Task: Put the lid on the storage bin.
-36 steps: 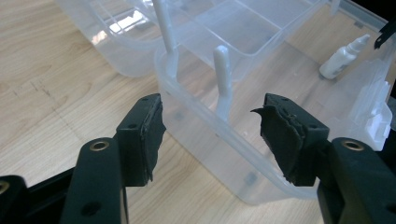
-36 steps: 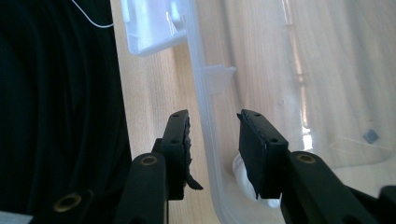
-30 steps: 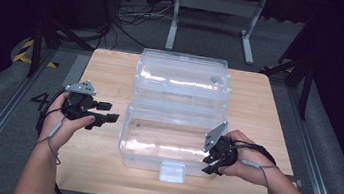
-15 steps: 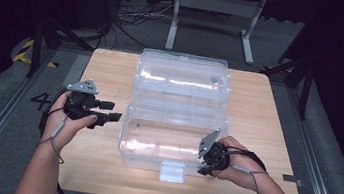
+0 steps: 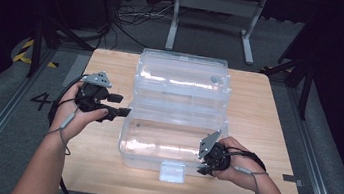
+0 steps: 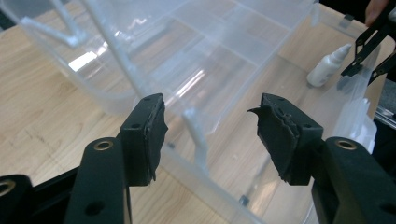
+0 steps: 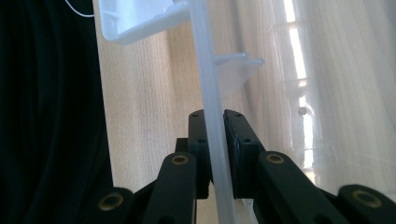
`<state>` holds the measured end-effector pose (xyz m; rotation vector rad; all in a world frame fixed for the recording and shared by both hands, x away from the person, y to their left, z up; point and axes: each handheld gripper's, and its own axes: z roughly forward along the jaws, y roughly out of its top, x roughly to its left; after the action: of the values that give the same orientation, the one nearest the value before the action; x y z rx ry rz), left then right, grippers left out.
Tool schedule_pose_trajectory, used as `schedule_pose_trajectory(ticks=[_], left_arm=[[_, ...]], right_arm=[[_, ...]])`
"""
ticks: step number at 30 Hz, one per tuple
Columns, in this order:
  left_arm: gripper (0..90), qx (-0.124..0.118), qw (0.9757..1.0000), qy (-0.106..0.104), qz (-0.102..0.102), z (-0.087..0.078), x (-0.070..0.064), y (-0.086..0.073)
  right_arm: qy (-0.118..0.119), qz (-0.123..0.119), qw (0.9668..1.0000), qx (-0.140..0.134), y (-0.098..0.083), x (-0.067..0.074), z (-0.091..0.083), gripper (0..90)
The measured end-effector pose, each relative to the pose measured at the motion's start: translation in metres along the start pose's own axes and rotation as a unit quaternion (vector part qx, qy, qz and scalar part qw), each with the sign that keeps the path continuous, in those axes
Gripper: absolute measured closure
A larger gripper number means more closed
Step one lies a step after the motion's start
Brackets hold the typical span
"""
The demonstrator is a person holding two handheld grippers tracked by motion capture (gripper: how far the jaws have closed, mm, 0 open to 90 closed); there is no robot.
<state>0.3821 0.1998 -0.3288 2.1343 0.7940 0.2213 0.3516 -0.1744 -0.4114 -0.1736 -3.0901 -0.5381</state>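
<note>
A large clear plastic box [image 5: 180, 98] lies open on the wooden table [image 5: 267, 124], lid half at the back. My left gripper [image 5: 122, 105] hovers at the box's left side. Its jaws have just been opening and stand wide [image 6: 208, 121], with the box rim [image 6: 196, 135] passing between them untouched. My right gripper [image 5: 204, 162] is at the front right corner; its jaws have just been closing and now pinch the thin clear box wall [image 7: 214, 116]. A small white bottle [image 6: 327, 70] lies inside the box.
A pale latch tab [image 5: 172, 172] juts from the box's front edge. Bare tabletop lies left and right of the box. A metal stand [image 5: 211, 11] and cables sit on the floor beyond the table. Dark floor borders the table on both sides.
My right gripper has shifted toward the box's front right corner and closed on its wall. My left gripper has lifted slightly and come closer to the box's left side.
</note>
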Motion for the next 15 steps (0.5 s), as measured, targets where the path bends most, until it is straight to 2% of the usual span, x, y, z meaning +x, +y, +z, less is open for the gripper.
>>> schedule_pose_trajectory(ticks=[6, 15], left_arm=[[40.9, 0.000, 0.9997, 0.009, 0.024, 0.002, -0.008, 0.026], [39.7, 0.016, 0.9989, 0.015, 0.040, 0.012, -0.011, 0.054]], right_arm=[[0.006, -0.001, 1.0000, -0.003, -0.001, -0.001, -0.001, 81.8], [0.009, -0.005, 0.9999, -0.014, -0.002, -0.003, 0.000, 81.6]])
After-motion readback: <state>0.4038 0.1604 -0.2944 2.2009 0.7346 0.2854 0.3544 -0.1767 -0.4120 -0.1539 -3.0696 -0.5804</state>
